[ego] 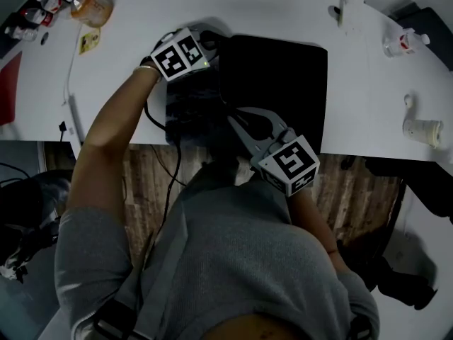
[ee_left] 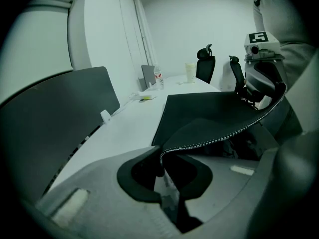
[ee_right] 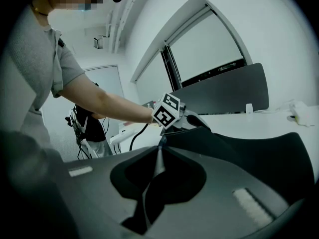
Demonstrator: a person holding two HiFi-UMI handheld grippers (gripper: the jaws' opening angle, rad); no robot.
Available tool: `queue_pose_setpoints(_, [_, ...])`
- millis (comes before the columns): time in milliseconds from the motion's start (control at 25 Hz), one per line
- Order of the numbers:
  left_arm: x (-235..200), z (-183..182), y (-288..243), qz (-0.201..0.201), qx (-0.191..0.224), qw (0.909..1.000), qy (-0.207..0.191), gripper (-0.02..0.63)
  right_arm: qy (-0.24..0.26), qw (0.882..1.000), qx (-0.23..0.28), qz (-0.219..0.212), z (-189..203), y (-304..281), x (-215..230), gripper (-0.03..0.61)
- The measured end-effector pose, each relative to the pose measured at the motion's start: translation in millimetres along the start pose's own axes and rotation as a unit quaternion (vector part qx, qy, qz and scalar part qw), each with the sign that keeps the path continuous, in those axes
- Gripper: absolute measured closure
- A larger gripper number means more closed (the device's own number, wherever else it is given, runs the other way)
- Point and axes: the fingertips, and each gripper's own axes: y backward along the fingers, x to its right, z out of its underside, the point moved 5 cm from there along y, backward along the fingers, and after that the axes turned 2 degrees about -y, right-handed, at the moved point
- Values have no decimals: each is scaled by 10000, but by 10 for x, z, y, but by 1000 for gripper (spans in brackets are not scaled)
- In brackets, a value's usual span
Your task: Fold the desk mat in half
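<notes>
The white desk [ego: 297,20] carries the black desk mat [ego: 283,83]; most of it lies flat, and one stitched edge is lifted. It looks soft and light and sags between holds, so its edge near the corners is best to take. The left claw [ee_left: 162,158] and the right claw [ee_right: 158,156] each pinch this edge.

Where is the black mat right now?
In the head view the desk mat lies on the white table by its near edge, left side lifted, pinched by the left gripper and right gripper.
</notes>
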Motion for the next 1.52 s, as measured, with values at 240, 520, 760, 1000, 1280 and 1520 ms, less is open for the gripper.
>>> queue_pose_setpoints(240, [-8,138,148,-47,-32,10000,48,584,40,9999,-70,-143,-13,-154,-115,549])
queue_pose_setpoints(520, [-20,276,319,-98,-71,9999,29,584,150,9994,-171,-275,-29,-329,-257,548])
queue_pose_setpoints(760, [-30,398,446,-150,-104,9998,34,584,218,9988,-257,-364,-25,-485,-370,548])
queue_pose_setpoints(1000, [-35,527,552,-211,-111,9997,86,584,272,9980,-371,-441,-9,-635,-458,548])
queue_pose_setpoints(1280, [-6,675,697,-344,-143,9992,127,584,373,9962,-502,-608,-6,-796,-585,548])
queue_pose_setpoints(1520, [32,809,783,-378,-180,9991,70,584,404,9939,-690,-764,63,-925,-691,548])
